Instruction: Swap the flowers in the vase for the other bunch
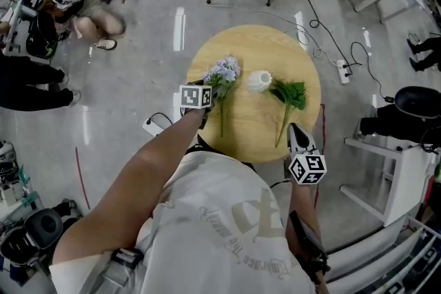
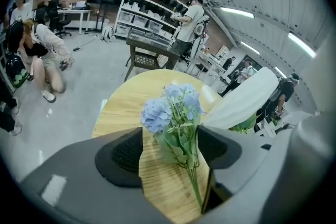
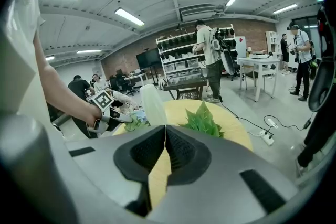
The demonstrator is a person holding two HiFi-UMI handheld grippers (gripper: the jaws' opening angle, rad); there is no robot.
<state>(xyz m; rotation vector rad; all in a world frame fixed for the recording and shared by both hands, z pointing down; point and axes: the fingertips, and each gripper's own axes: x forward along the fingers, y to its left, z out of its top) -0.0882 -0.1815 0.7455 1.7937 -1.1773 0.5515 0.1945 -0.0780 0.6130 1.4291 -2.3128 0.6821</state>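
Tabletop (image 1: 303, 69) of pale wood, grey floor (image 1: 148, 69); left claw (image 2: 169, 147) released, right claw (image 3: 164, 149) clenched.

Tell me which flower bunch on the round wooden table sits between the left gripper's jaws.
The blue-flowered bunch, left of the white vase. The other bunch, right of the vase, shows only green leaves.

A round table (image 1: 251, 45) bears vase (image 1: 260, 81), blue flowers (image 1: 224, 70), green bunch (image 1: 290, 94).
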